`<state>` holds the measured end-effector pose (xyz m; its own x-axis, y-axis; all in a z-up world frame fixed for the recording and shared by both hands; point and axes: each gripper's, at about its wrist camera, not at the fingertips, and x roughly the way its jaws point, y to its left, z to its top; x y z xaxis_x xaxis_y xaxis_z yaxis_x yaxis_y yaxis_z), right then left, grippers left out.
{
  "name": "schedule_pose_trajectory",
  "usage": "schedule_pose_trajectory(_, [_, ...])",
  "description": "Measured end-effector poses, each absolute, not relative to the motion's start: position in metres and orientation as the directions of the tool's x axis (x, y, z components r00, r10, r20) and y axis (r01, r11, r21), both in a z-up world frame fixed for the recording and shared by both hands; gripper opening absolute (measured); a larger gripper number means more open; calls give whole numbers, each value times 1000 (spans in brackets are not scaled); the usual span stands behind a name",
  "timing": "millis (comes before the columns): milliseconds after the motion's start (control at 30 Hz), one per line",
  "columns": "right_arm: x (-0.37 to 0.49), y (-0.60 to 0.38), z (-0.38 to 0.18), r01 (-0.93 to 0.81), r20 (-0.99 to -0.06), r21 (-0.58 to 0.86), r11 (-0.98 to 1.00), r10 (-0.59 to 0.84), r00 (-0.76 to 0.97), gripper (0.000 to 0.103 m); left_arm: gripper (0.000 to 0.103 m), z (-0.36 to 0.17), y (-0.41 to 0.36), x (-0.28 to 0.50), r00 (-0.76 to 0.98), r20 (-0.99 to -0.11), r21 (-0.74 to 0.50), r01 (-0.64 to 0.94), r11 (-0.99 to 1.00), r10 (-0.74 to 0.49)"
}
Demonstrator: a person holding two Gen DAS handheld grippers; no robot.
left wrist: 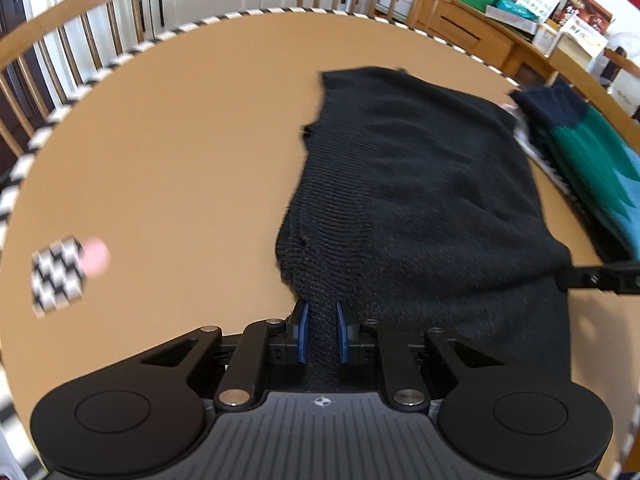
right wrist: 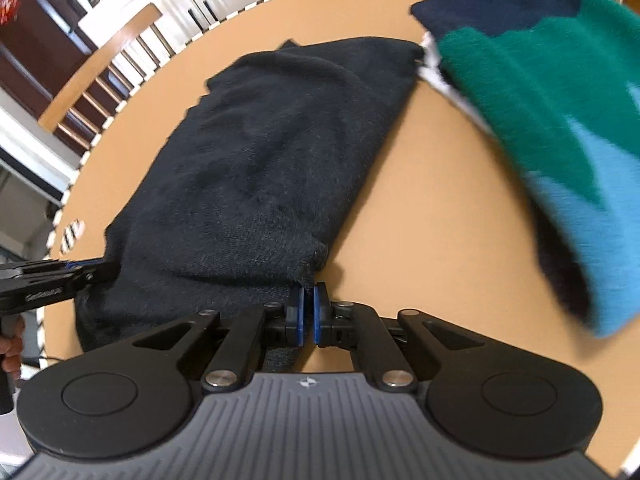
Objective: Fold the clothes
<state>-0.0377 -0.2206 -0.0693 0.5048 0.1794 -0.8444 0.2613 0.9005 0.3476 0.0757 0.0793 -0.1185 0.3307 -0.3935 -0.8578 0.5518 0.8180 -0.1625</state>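
Observation:
A black knit garment point(left wrist: 420, 184) lies on the round tan table point(left wrist: 180, 140), lifted at its near edge. My left gripper point(left wrist: 322, 320) is shut on the garment's near left corner, with knit bunched between the blue pads. My right gripper point(right wrist: 309, 304) is shut on the garment's near right corner point(right wrist: 308, 272). The garment also shows in the right wrist view point(right wrist: 256, 176). The right gripper shows at the right edge of the left wrist view point(left wrist: 600, 278), and the left gripper at the left edge of the right wrist view point(right wrist: 52, 276).
A folded green, blue and navy sweater point(right wrist: 552, 120) lies on the table right of the black garment, also in the left wrist view point(left wrist: 580, 160). A checkered marker point(left wrist: 58, 276) sits on the table's left. Wooden chairs point(left wrist: 80, 32) ring the table; a cluttered sideboard point(left wrist: 500, 20) stands behind.

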Motion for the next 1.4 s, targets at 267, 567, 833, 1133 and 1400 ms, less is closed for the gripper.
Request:
schedule_pose_trajectory(267, [-72,-257,-61,298,-875,232,926,65,480,2,16,-120,55,13,281,-851,-234,553,800,-443])
schedule_pose_trajectory(567, [-127,-254,-67,336,-848,377,863,177,499,33,25,-118,58,-12,320,-832,-234,539,809,-454])
schedule_pose_trajectory(833, [-170,-239,-79,352,-799,546,760,348,489,38,32,-110,85,-28,338,-807,-288,492,822,-485])
schedule_pose_trajectory(1133, [-179,-225,-79,289,-820,483,827,310,481,8,39,-114,125,-53,269,-816,-425,322,846,-512])
schedule_pose_trajectory(1400, [-192,-253,-71,331,-843,445,832,263,470,6,43,-125,114,-85,171,-792,-529,289,798,-586])
